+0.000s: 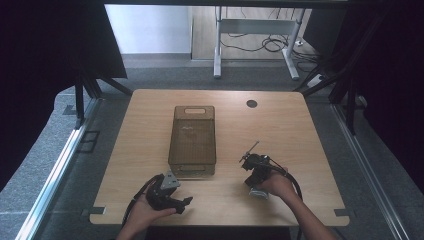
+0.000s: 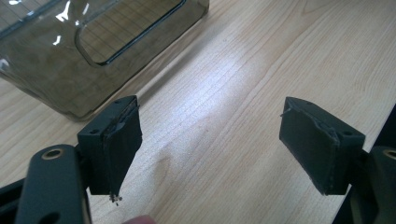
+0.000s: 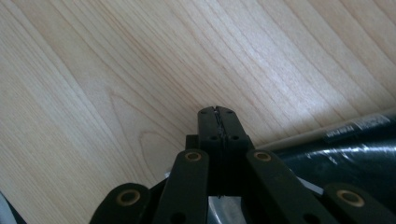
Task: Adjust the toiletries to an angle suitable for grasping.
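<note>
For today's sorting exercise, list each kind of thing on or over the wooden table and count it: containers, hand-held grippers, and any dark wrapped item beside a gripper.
Translucent brown basket: 1
Hand-held grippers: 2, the left gripper with jaws apart, the right gripper with jaws shut
Dark glossy wrapped item with a label, lying beside the right gripper: 1
Total: 4
</note>
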Motion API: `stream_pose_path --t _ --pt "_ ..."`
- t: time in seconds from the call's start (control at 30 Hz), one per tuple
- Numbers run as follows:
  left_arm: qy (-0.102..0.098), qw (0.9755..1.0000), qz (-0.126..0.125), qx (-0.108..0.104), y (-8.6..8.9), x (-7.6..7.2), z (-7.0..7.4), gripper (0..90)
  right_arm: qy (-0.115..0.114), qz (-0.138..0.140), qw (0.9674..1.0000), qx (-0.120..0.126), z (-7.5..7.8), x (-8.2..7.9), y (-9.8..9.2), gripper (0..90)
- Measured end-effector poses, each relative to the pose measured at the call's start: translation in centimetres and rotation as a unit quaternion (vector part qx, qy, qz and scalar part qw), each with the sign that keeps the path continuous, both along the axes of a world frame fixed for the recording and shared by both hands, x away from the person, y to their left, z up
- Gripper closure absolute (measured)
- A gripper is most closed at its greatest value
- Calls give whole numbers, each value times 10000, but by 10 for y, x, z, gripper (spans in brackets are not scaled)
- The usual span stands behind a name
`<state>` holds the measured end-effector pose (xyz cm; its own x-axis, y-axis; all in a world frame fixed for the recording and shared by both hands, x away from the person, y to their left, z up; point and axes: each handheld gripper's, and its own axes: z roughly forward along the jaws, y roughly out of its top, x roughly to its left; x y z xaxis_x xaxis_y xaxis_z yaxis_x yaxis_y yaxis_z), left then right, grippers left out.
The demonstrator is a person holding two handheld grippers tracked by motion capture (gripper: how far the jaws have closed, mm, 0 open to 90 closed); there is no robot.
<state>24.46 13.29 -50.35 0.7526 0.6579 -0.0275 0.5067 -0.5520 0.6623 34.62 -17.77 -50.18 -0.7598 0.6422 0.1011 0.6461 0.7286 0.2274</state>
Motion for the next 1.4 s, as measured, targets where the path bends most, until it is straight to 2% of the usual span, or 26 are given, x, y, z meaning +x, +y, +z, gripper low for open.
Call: stream_pose_path --t 0.43,0.97,1.17,1.23,1.4 --pt "20 10000 -20 31 -3 0 -2 212 26 -101 9999 17 4 -1 -16 895" --pt "56 9999 -69 76 -6 0 -5 212 -34 -417 9991 -9 9 -2 -46 895" --pt "64 9999 -50 80 -5 0 -5 212 -119 -445 9989 25 12 -1 -50 894" --pt "63 9999 -50 76 -5 0 -5 212 -130 -444 9989 112 15 -3 -50 891" --pt "62 9999 -78 100 -6 0 -5 212 -424 -355 9982 219 29 -6 -46 803"
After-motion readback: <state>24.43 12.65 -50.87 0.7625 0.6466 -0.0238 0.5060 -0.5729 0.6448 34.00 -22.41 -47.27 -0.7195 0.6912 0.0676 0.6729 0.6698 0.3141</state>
